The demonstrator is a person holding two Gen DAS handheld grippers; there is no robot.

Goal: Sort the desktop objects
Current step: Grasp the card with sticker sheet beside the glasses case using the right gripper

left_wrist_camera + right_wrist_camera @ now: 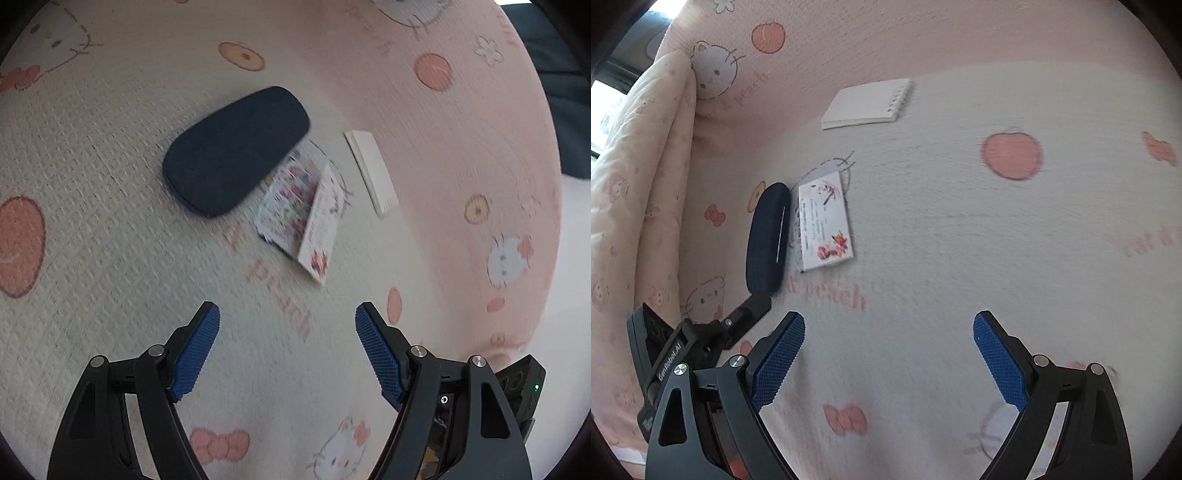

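A dark blue glasses case [236, 149] lies on the cartoon-print cloth, ahead of my left gripper [287, 314], which is open and empty. Beside the case lie a colourful printed card [291, 195] and a white flowered card [320, 229] that overlap. A white notepad [371, 171] lies further right. In the right wrist view the case [767, 236] and the flowered card [825, 225] are to the left, the notepad [866, 103] further off. My right gripper [889, 323] is open and empty over bare cloth.
The cloth [110, 221] covers the whole surface and has a pink band at its far side. A folded cream blanket [639, 184] lies at the left of the right wrist view. The left gripper's body [701, 339] shows at lower left there.
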